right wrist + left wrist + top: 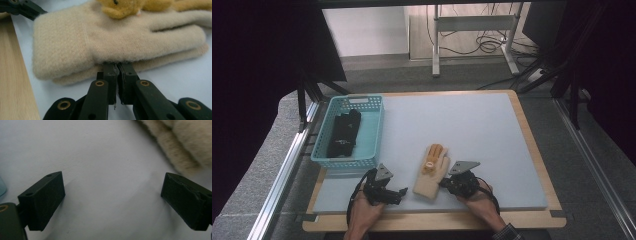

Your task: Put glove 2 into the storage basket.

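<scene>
The right gripper (117, 72) has its jaws pinched together at the near edge of the cream glove (432, 175), which lies on the mat (492, 135) beside the basket (349, 132). The left gripper (398, 192) waits spread wide and empty, close by. That thin bite of fleece may slip out on lifting, or raise one layer only.

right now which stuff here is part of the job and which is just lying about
Probably in the job:
- beige glove, pinched at its edge by the right gripper
- left gripper, open beside the glove
- teal basket, holding a black item, likely where gloves go

Just lying about:
- cables on the floor
- desk legs behind the table
</scene>
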A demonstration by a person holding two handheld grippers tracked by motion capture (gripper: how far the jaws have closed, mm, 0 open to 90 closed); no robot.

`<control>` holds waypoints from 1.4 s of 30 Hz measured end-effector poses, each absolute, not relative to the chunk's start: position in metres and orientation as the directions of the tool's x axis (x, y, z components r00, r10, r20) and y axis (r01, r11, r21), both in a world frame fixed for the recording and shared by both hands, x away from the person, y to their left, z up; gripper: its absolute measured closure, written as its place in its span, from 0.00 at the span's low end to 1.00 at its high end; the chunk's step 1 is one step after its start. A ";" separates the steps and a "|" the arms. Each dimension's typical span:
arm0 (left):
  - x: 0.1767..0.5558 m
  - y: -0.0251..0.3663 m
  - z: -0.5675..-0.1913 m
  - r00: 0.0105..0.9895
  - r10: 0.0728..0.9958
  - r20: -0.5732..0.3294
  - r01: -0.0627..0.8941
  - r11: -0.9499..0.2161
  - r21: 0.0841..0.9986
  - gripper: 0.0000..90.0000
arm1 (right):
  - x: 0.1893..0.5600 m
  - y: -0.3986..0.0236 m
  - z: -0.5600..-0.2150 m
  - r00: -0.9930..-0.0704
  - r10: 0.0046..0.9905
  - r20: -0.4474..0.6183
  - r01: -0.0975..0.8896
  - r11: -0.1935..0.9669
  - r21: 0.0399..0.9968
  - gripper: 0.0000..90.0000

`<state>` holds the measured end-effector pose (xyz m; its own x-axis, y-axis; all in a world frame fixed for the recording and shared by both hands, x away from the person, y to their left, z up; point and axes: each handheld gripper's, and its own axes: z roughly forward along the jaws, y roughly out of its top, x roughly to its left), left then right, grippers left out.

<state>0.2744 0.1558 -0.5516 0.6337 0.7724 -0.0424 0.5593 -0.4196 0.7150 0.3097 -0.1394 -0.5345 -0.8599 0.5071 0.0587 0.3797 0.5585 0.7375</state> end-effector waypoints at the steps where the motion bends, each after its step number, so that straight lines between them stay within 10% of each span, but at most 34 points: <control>1: 0.274 0.157 -0.552 0.635 0.771 -0.043 0.558 -0.420 0.716 0.07 | 0.310 -0.137 -0.535 -0.861 0.506 0.058 0.378 0.559 0.738 0.93; 42: 0.273 0.164 -0.557 0.585 0.809 -0.045 0.571 -0.373 0.731 0.00 | 0.321 -0.096 -0.533 -0.863 0.506 -0.004 0.326 0.563 0.760 0.81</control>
<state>0.2729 0.1642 -0.5566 0.5855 0.8095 -0.0446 0.5714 -0.3730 0.7310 0.3211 -0.0964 -0.5334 -0.8627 0.5057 -0.0044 0.3258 0.5626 0.7598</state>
